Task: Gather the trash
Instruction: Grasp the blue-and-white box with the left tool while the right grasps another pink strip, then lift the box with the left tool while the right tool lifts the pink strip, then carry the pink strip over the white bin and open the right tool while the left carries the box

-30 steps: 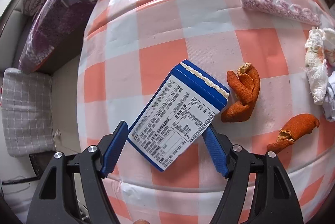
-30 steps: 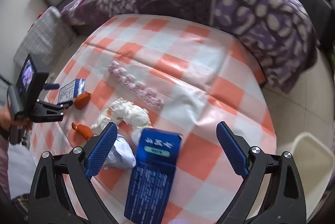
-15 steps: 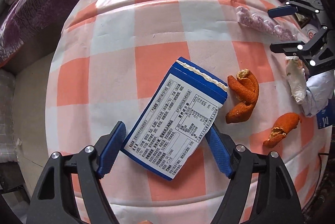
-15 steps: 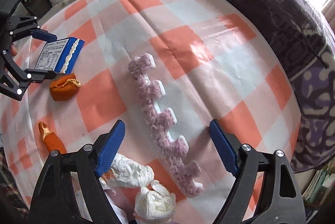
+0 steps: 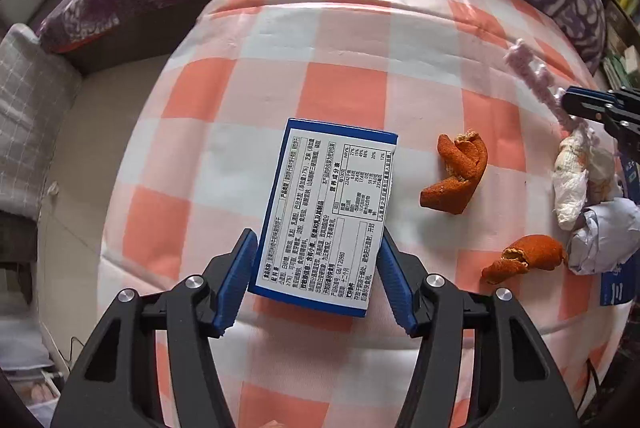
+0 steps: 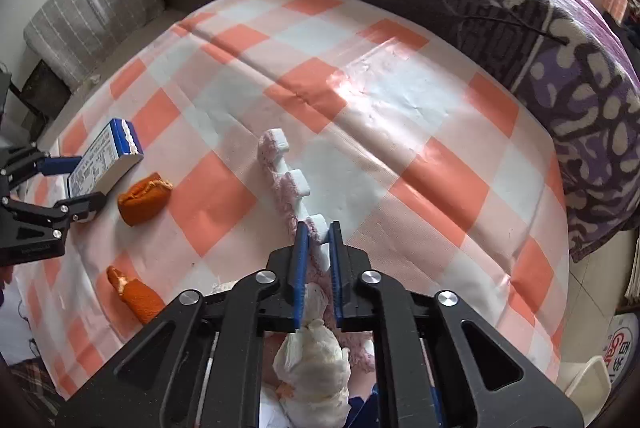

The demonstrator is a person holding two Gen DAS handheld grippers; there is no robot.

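blue box (image 5: 328,216) | white label (dense print) | foam strip (image 6: 286,174) pink, notched

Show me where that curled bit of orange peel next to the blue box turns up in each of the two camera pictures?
Left wrist view: the curled orange peel lies right of centre, just right of the blue box.
Right wrist view: the same peel sits at the left, just right of the box.
Shared landmark: the blue box with the white printed label, between the left gripper fingers in both views.
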